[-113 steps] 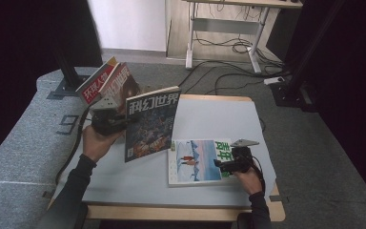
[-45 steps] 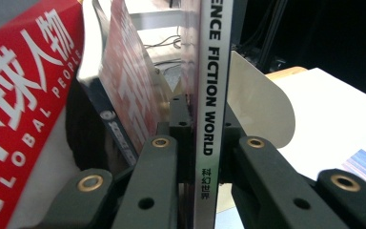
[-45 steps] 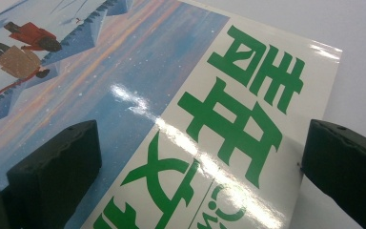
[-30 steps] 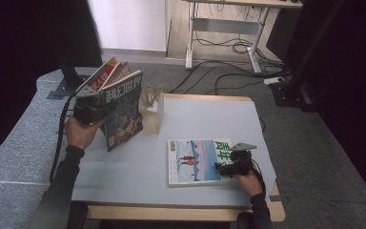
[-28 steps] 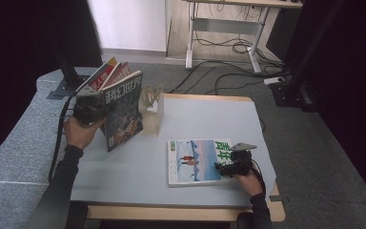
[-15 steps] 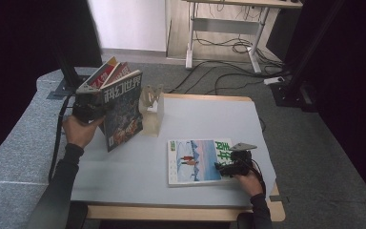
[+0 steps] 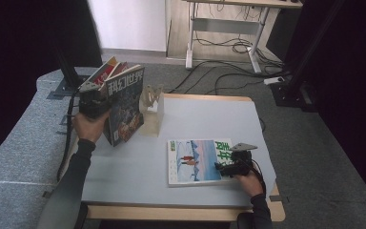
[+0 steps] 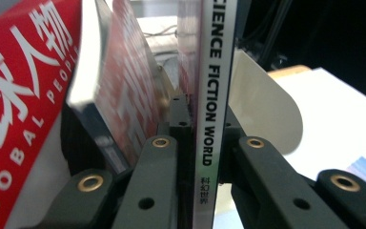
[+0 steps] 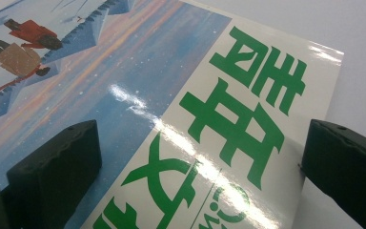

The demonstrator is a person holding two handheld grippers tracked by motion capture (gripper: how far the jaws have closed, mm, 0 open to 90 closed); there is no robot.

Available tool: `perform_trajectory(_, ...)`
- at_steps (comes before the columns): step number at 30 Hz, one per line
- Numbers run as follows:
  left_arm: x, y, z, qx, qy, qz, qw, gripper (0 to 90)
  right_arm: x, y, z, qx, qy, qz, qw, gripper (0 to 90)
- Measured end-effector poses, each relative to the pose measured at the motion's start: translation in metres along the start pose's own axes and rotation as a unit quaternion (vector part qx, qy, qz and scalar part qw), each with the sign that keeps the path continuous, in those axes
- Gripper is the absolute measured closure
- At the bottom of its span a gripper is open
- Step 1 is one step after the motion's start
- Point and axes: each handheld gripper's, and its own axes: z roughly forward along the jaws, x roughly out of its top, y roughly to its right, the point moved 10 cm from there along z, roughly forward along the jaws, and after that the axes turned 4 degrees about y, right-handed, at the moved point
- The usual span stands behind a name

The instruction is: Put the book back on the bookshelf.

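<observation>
A dark science-fiction magazine (image 7: 125,106) stands upright at the table's left back, with my left gripper (image 7: 93,102) shut on its spine. In the left gripper view the white spine (image 8: 213,95) sits clamped between the two black jaws of the left gripper (image 8: 203,119). A second magazine (image 7: 193,160), with a snowy blue cover and green characters, lies flat near the table's front right. My right gripper (image 7: 229,165) rests over its right edge. In the right gripper view the right gripper (image 9: 200,167) stands open, its jaws wide apart over the glossy cover (image 9: 171,109).
Red-covered magazines (image 7: 104,72) lean just behind the held one; the red cover (image 8: 19,95) is close on the left in the left gripper view. A pale stand (image 7: 152,107) is beside them. The grey table top (image 7: 209,114) reaches its right edge.
Since the earliest frame my left gripper has carried the dark magazine from mid-table back and left, next to the red magazines. Over the last second it barely shifts. The right gripper stays put.
</observation>
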Motion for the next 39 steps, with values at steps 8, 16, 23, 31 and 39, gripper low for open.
perform_trajectory(8,0.004,-0.003,0.005,0.0,0.009,-0.012,0.9999,82.8,0.0,0.0,0.0,0.001,0.001,0.0,1.0,0.0)
perform_trajectory(16,-0.003,-0.005,-0.007,-0.014,-0.035,0.011,0.9992,82.5,0.0,0.0,0.0,0.0,0.0,-0.001,1.0,0.0)
perform_trajectory(23,-0.011,-0.005,-0.014,-0.014,-0.097,0.033,0.9946,82.0,0.0,0.0,0.0,-0.001,-0.002,-0.003,1.0,0.0)
perform_trajectory(31,-0.02,-0.008,-0.017,-0.007,-0.131,0.028,0.991,82.5,0.0,0.0,0.0,0.0,-0.002,-0.002,1.0,0.0)
perform_trajectory(39,-0.008,-0.012,-0.02,0.012,-0.081,0.021,0.9964,83.1,0.0,0.0,0.0,0.001,0.0,-0.002,1.0,0.0)
